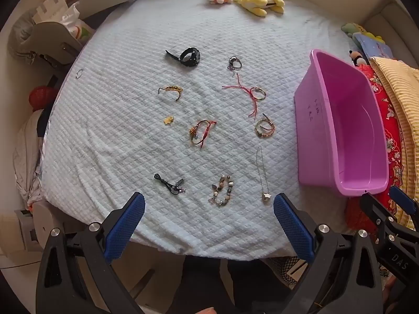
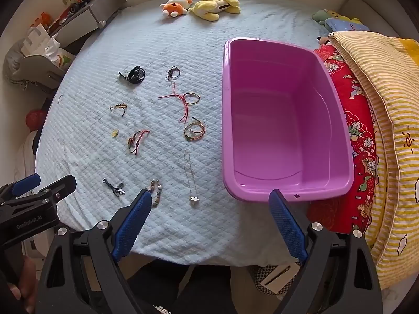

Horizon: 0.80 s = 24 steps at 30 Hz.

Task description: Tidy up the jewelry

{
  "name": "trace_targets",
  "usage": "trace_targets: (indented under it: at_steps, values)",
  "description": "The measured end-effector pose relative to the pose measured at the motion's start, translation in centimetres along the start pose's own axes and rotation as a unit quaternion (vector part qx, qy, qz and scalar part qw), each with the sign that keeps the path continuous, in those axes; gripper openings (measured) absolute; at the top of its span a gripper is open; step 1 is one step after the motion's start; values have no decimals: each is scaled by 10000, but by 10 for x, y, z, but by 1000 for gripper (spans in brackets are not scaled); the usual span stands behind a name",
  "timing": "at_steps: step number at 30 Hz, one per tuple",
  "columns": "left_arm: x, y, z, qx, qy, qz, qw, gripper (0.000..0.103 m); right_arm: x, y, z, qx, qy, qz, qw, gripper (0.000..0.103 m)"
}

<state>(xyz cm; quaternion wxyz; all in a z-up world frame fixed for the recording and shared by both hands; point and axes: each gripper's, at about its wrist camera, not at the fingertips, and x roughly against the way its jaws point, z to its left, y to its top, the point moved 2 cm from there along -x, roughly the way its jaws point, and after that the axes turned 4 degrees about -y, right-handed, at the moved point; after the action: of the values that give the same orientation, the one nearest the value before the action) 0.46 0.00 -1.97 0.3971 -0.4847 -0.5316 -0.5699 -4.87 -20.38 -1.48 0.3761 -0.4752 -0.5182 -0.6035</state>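
Observation:
Several jewelry pieces lie spread on a pale quilted bed cover (image 1: 117, 136): a black watch (image 1: 189, 56), a red-cord bracelet (image 1: 252, 94), a beaded bracelet (image 1: 223, 191), a thin chain necklace with a flower pendant (image 1: 264, 178) and others. An empty purple plastic tub (image 2: 282, 120) stands to their right. My left gripper (image 1: 209, 206) is open and empty above the bed's near edge, in front of the beaded bracelet. My right gripper (image 2: 210, 204) is open and empty near the tub's front left corner, next to the necklace pendant (image 2: 194, 199).
Plush toys (image 2: 201, 5) lie at the far end of the bed. A red patterned pillow (image 2: 351, 120) and a yellow striped quilt (image 2: 387, 120) lie right of the tub. Shelves and bags (image 1: 52, 26) stand beyond the bed's left edge.

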Motion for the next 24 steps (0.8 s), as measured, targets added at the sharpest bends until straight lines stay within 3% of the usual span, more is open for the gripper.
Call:
trace_targets:
  at_steps: [24]
  values:
    - [8, -3, 11, 62, -41, -91, 9999, 97, 5, 0, 6, 33, 95, -26, 9999, 87]
